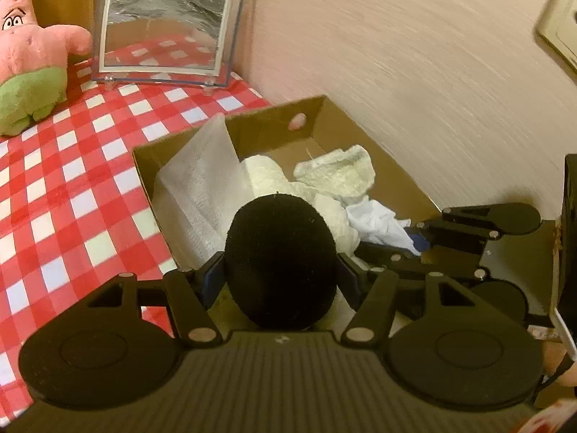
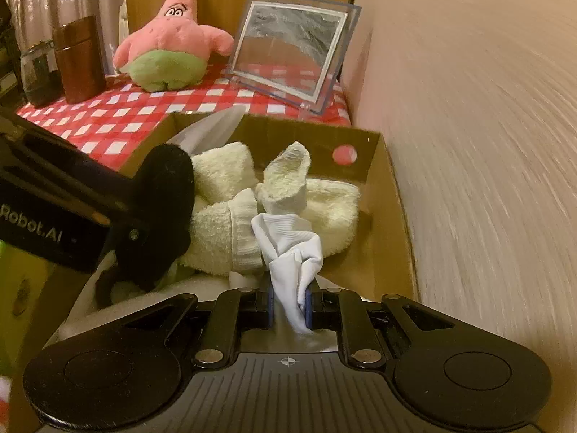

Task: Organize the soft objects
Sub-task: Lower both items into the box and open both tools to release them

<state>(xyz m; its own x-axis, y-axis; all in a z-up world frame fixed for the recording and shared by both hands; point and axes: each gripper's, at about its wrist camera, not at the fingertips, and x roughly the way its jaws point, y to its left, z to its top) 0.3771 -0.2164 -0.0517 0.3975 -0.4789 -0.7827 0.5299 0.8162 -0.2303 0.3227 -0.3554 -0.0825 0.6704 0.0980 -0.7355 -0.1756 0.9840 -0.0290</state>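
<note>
**Two grippers, each with a soft thing, held over an open box**

A black ball (image 1: 281, 259) is clamped between the jaws of the left gripper (image 1: 281, 274), which stand fairly wide around it. A thin white sock (image 2: 292, 252) is pinched in the right gripper (image 2: 287, 306), its jaws nearly together on the cloth. The sock's long axis runs away from the jaws, towards the far wall of the box (image 2: 375, 180), and its free end is draped over the pile there.

Both loads are held above the box, so the drop lies straight below and slightly ahead of each gripper. The ball is over the near left part, the sock nearer the middle. Inside, cream socks (image 2: 223, 216) are heaped together, and a sheet of bubble wrap (image 1: 202, 187) is leaned against the left wall.

The box is set beside a red and white checked cloth (image 1: 72, 180). On the cloth, farther off, a pink star plush (image 2: 173, 39) and a clear picture frame (image 2: 292, 50) are stood. A pale wall (image 2: 468, 144) is seen to the right.
</note>
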